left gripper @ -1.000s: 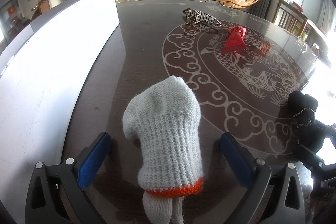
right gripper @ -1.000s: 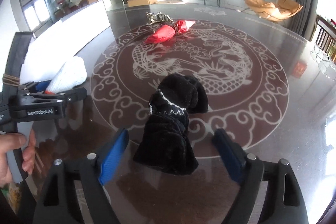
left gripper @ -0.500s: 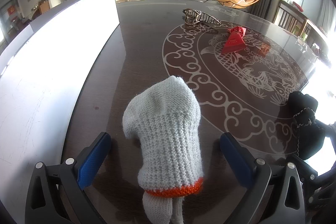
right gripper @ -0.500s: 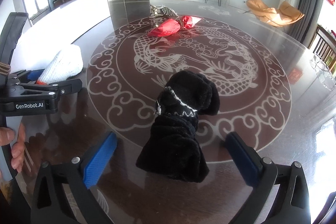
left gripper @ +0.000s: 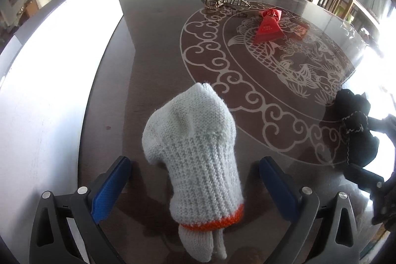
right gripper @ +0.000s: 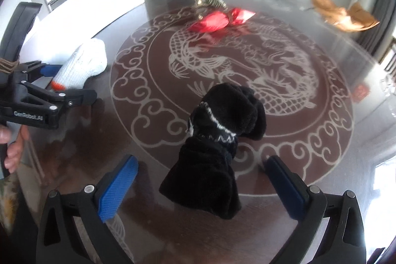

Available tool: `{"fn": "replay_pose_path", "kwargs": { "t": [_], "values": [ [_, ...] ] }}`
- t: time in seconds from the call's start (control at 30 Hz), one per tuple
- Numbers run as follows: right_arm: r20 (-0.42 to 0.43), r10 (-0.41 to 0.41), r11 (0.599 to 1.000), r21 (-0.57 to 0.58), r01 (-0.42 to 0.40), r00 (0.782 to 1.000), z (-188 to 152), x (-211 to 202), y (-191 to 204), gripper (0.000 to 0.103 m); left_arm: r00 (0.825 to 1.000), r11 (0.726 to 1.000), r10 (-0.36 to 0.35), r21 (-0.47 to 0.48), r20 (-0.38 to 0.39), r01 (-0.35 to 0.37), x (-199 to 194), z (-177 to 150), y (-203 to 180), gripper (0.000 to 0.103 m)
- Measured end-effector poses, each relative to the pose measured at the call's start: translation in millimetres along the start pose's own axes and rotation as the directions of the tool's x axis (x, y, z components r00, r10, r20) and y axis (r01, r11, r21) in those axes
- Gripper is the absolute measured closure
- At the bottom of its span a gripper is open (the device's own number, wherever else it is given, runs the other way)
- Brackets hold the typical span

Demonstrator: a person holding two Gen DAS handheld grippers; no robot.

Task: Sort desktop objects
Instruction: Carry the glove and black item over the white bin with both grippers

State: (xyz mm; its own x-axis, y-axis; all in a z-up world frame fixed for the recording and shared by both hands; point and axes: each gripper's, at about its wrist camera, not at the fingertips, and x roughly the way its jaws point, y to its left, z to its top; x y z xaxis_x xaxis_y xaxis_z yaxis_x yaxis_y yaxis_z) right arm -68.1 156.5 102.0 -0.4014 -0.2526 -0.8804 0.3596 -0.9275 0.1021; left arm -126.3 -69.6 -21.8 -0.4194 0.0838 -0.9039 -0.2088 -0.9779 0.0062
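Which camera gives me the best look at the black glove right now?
The right wrist view. There the black glove lies whole and central between the open fingers of the right gripper, with its pale cuff stitching visible. The left wrist view only catches it small at the far right edge, backlit by glare and partly behind the other gripper's frame.

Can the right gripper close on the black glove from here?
Probably yes: the right gripper is open, the black glove lies between its blue pads, and nothing blocks either side.
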Motion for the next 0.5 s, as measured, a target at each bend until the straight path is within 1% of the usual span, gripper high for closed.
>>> {"fn": "replay_pose_path", "kwargs": {
  "t": [0.07,0.1,0.13,0.17,0.2,0.23,0.27,0.3,0.37,0.47,0.5],
  "values": [
    [0.016,0.039,0.999,0.035,-0.039,0.999,9,-7,-9,0.001,1.000,1.000,-0.001,0.001,0.015,0.001,2,4,-4,0.000],
    [0.013,0.052,0.998,0.031,-0.052,0.999,13,-8,-9,0.009,1.000,1.000,-0.001,0.002,0.024,0.001,3,6,-6,0.000],
    [-0.018,0.076,0.997,0.019,-0.076,0.997,17,-5,-10,0.020,0.999,1.000,-0.005,0.012,0.053,0.005,1,6,-9,0.013],
    [-0.063,0.079,0.997,0.012,-0.079,0.995,18,0,-10,0.053,0.997,1.000,-0.007,0.019,0.078,0.006,-2,5,-11,0.037],
    [-0.063,0.052,0.999,-0.008,-0.053,0.997,18,-1,-9,0.067,0.995,1.000,-0.017,0.026,0.102,0.014,-7,5,-13,0.051],
    [-0.081,0.043,0.999,-0.016,-0.045,0.996,17,0,-9,0.070,0.994,0.999,-0.033,0.027,0.104,0.031,-10,5,-13,0.064],
    [-0.095,0.040,0.999,-0.020,-0.042,0.995,16,-1,-9,0.070,0.993,0.999,-0.048,0.024,0.106,0.046,-14,3,-14,0.066],
    [-0.095,0.028,0.999,-0.028,-0.031,0.995,15,-4,-8,0.070,0.989,0.998,-0.064,0.026,0.131,0.061,-23,0,-14,0.066],
    [-0.074,0.021,0.999,-0.038,-0.024,0.997,14,-16,-6,0.070,0.982,0.998,-0.068,0.027,0.176,0.064,-41,-5,-13,0.066],
    [-0.034,0.055,0.998,-0.036,-0.056,0.998,26,-37,8,0.070,0.965,0.994,-0.109,-0.004,0.237,0.113,-80,-13,-2,0.066],
    [-0.018,0.068,0.996,-0.049,-0.069,0.998,31,-46,17,0.070,0.957,0.990,-0.125,-0.023,0.263,0.136,-99,-15,8,0.066]
  ]
}}
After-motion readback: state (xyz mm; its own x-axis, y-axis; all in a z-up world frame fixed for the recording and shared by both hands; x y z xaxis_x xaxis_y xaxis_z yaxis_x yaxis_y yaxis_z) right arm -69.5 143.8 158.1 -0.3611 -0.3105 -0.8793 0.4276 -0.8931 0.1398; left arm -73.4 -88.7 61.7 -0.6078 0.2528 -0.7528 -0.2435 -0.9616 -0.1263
